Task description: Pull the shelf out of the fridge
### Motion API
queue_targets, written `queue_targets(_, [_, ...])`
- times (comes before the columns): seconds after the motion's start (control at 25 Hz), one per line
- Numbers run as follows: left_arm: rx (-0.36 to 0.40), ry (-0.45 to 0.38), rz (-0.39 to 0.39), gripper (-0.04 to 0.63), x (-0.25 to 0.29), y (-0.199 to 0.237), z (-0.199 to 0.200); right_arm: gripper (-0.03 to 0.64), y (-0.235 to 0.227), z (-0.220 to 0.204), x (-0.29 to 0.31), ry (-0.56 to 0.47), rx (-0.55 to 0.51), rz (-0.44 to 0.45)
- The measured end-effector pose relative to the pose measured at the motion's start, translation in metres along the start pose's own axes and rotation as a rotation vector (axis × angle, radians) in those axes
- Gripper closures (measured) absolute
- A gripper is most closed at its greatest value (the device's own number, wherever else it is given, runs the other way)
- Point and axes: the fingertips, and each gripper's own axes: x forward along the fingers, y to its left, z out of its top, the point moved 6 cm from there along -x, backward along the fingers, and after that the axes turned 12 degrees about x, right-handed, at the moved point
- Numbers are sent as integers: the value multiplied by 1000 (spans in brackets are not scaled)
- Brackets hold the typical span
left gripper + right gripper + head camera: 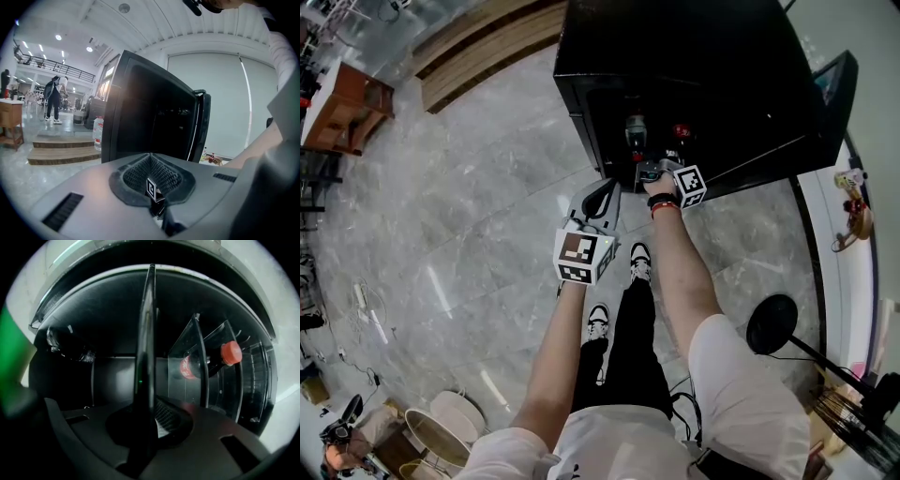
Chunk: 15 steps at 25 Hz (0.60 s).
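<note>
grey marble floor [441, 234]; black fridge [694, 56] open; wooden steps [478, 47] nearby

Black fridge [694, 75], dark glossy shelf [146, 357], red-capped bottle [227, 354]; grey marbled floor [469, 216], black-and-white shoes [598, 322]

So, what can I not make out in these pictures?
Shelf: the right gripper view shows it edge-on; its far end is lost in the dark.
Right gripper: in the head view, the jaws are too small and dark to read.
Fridge inside: the left gripper view shows only darkness.
Bottle label: blurred, half behind clear plastic.
</note>
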Motion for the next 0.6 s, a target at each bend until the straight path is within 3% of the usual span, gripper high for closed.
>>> queue_targets(0.6, [-1,-26,4,578,-16,-3,18,578,4,-8,-44,-13,3,-26])
